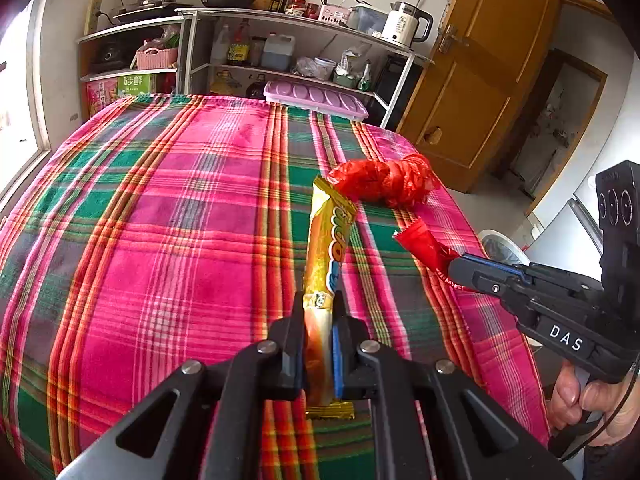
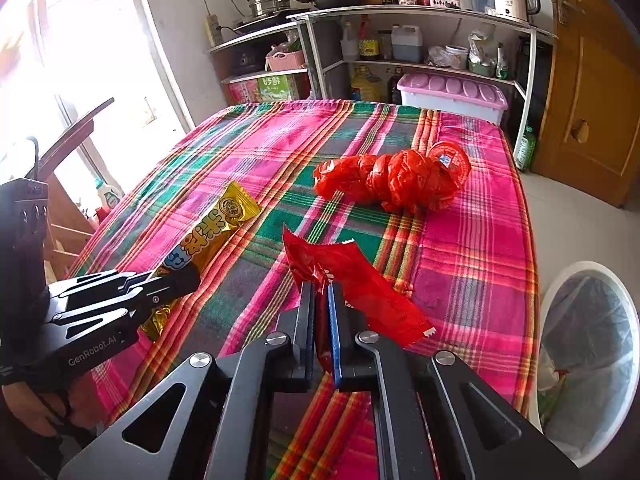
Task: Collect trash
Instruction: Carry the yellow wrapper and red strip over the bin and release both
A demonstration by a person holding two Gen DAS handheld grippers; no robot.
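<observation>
My left gripper (image 1: 319,300) is shut on a yellow snack wrapper (image 1: 329,240), which sticks up and forward above the plaid tablecloth (image 1: 160,240). From the right wrist view the same gripper (image 2: 192,280) holds the yellow wrapper (image 2: 216,232) at the left. My right gripper (image 2: 322,292) is shut on a red snack wrapper (image 2: 360,280); in the left wrist view that gripper (image 1: 454,266) holds the red wrapper (image 1: 422,242) near the table's right edge. A crumpled red plastic bag (image 2: 396,178) lies on the cloth further back, also visible in the left wrist view (image 1: 384,180).
A white trash bin (image 2: 592,356) with a clear liner stands on the floor right of the table. Kitchen shelves (image 2: 420,40) with bottles, a kettle and a purple-lidded box (image 2: 452,94) stand behind the table. A wooden door (image 1: 480,72) is at the right, a bright window at the left.
</observation>
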